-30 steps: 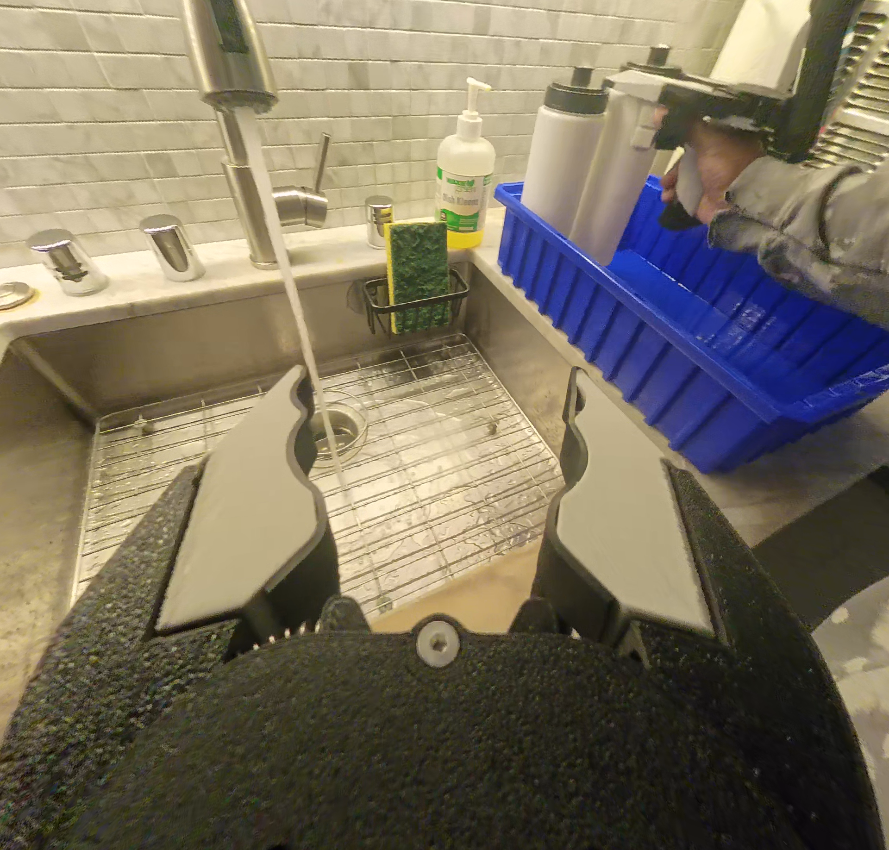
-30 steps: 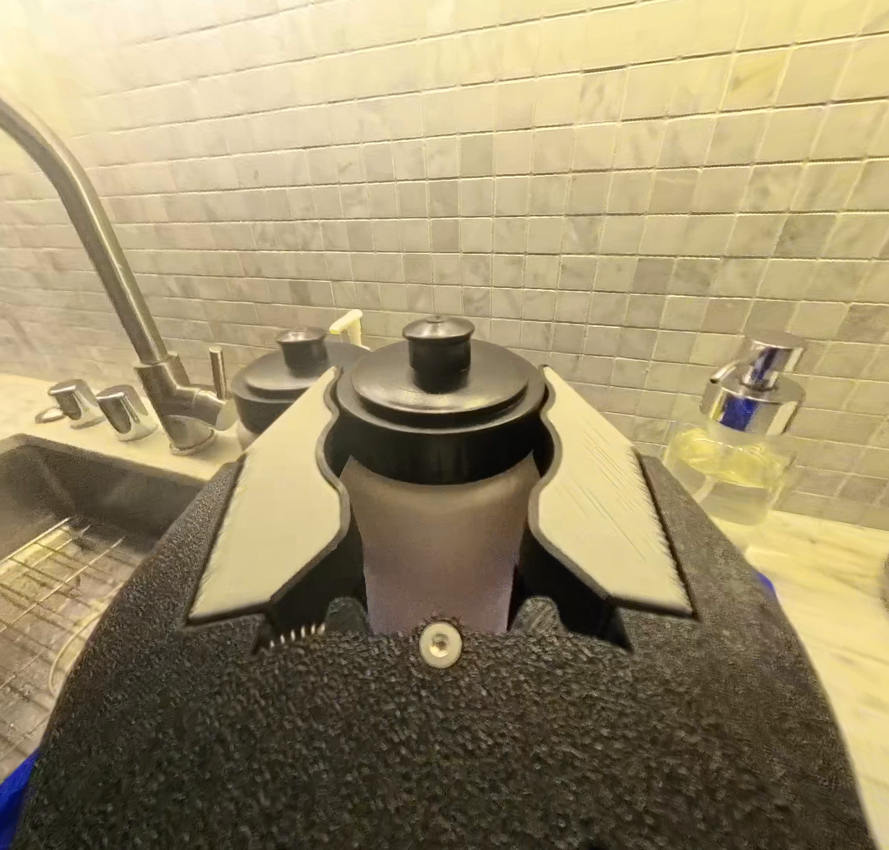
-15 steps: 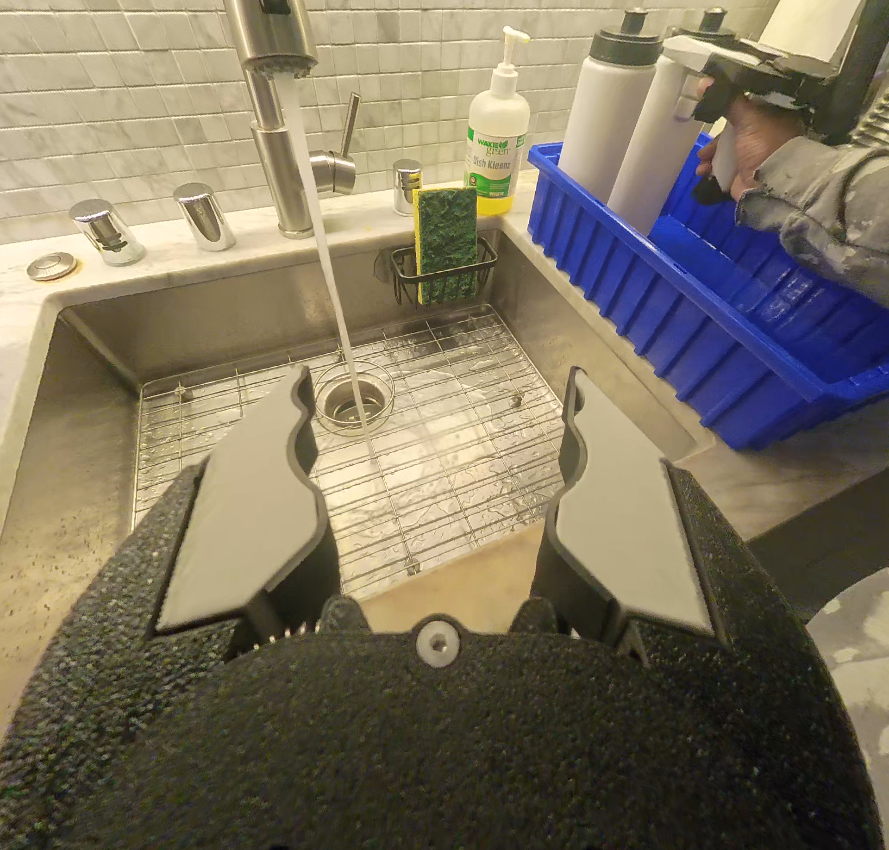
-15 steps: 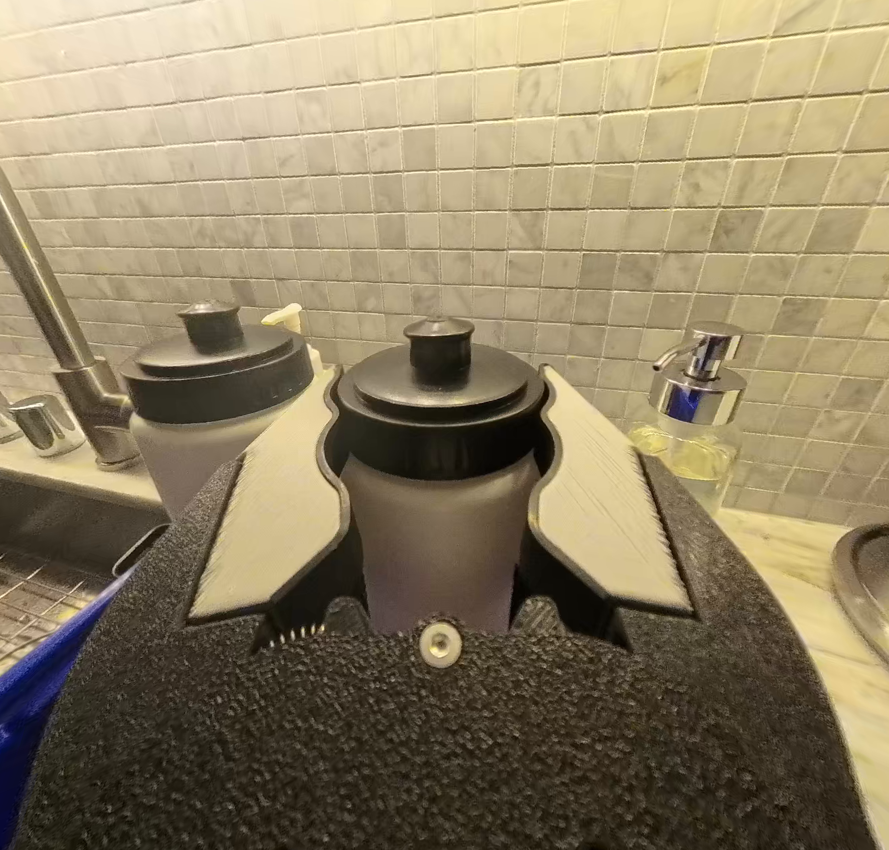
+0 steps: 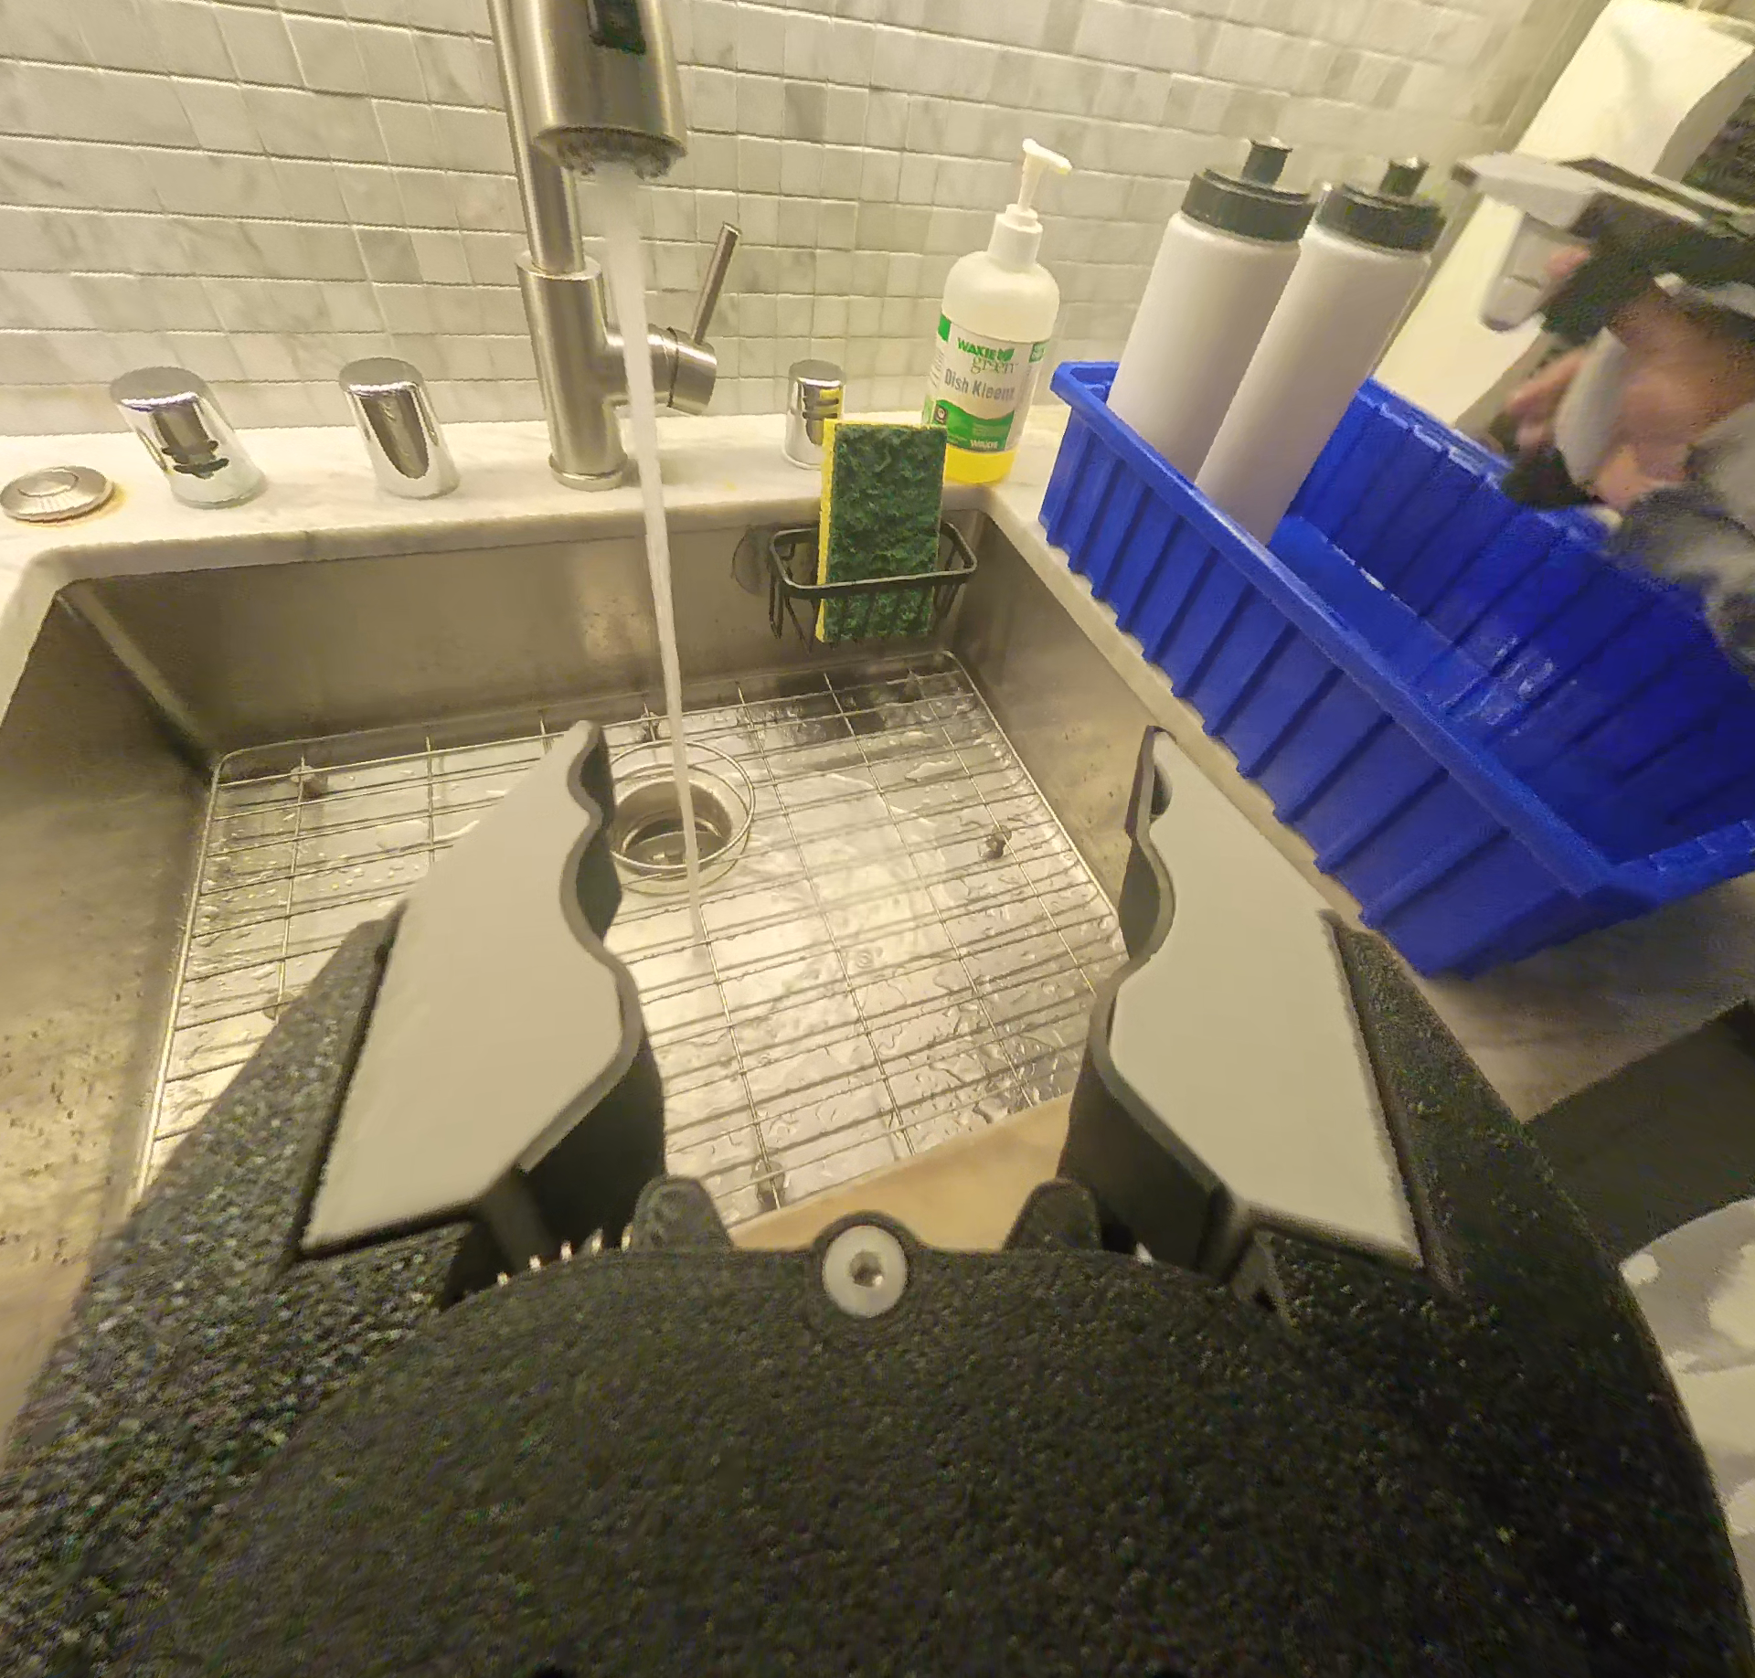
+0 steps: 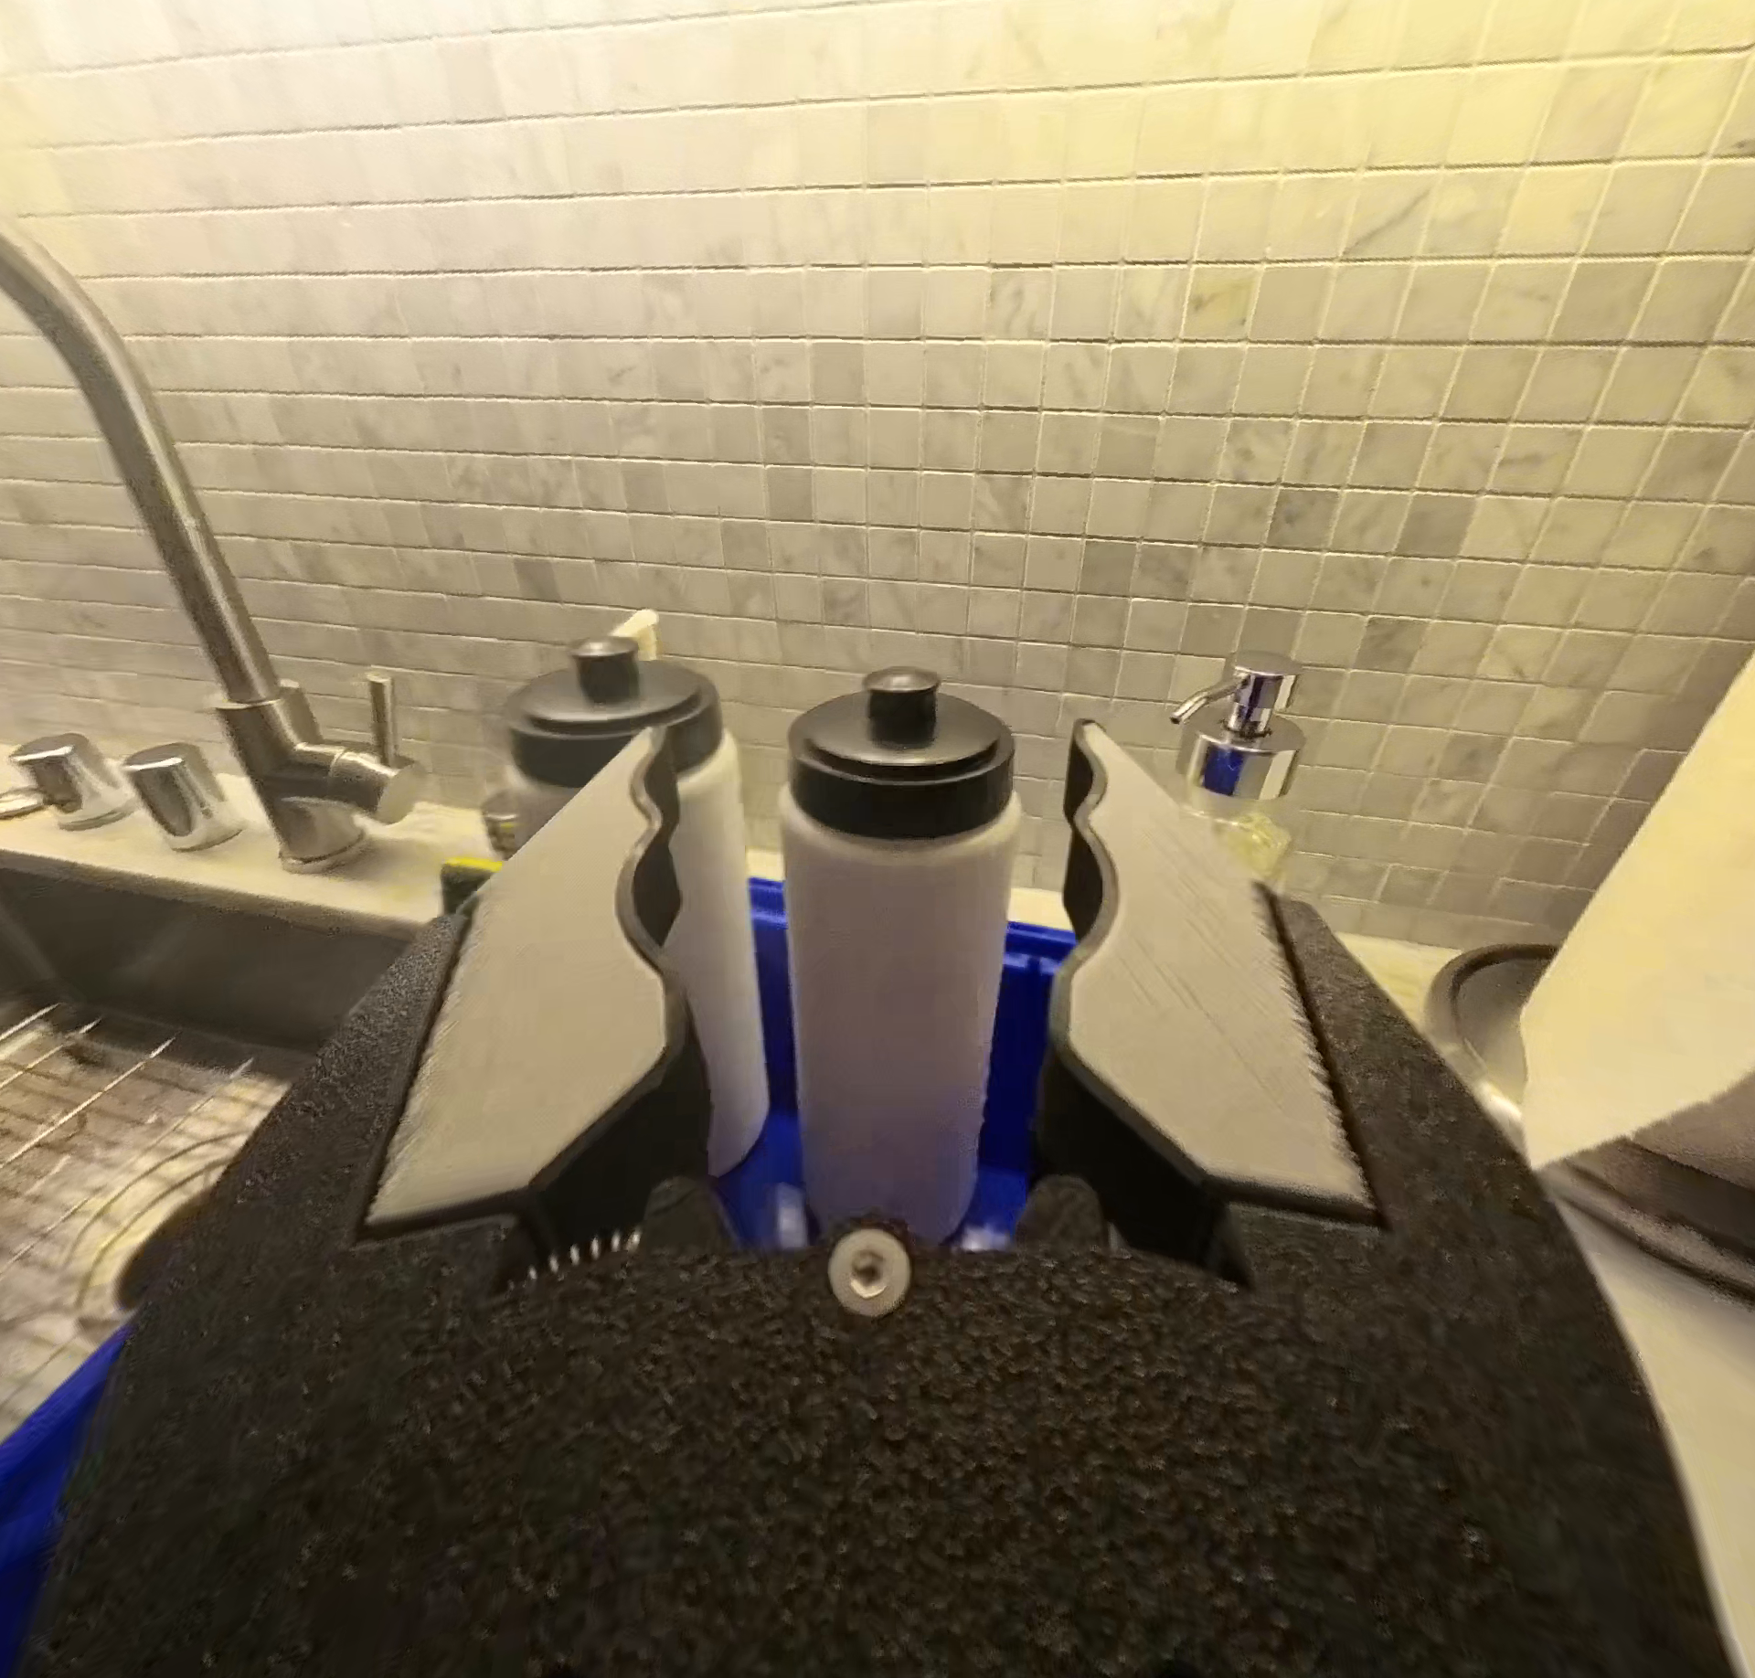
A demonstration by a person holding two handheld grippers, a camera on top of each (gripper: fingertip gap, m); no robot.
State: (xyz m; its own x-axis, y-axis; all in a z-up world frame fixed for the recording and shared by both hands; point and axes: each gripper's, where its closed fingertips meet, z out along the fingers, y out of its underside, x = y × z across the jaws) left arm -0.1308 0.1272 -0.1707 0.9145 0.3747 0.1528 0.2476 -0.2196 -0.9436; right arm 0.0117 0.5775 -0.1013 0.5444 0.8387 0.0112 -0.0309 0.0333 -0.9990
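Observation:
Two white bottles with black caps stand upright side by side in a blue bin [image 5: 1424,778] to the right of the sink. My right gripper [image 6: 869,759] is open, its fingers apart from the nearer white bottle [image 6: 893,968], which stands between them; the second bottle [image 6: 703,854] stands behind to its left. In the left wrist view the two bottles [image 5: 1320,351] [image 5: 1197,322] show at the bin's far end, with the right gripper [image 5: 1519,199] pulled back beside them. My left gripper [image 5: 864,749] is open and empty above the steel sink [image 5: 114,778].
Water runs from the tall faucet [image 5: 579,66] into the drain [image 5: 679,825] over a wire grid. A green sponge [image 5: 878,531] sits in a black caddy, a soap bottle [image 5: 997,341] behind it. A glass soap pump [image 6: 1235,778] and a paper towel roll [image 6: 1652,968] stand right.
My right gripper has opened and let go of the white bottle, which now stands in the blue bin, and has drawn back. My left gripper has pulled back and risen above the sink.

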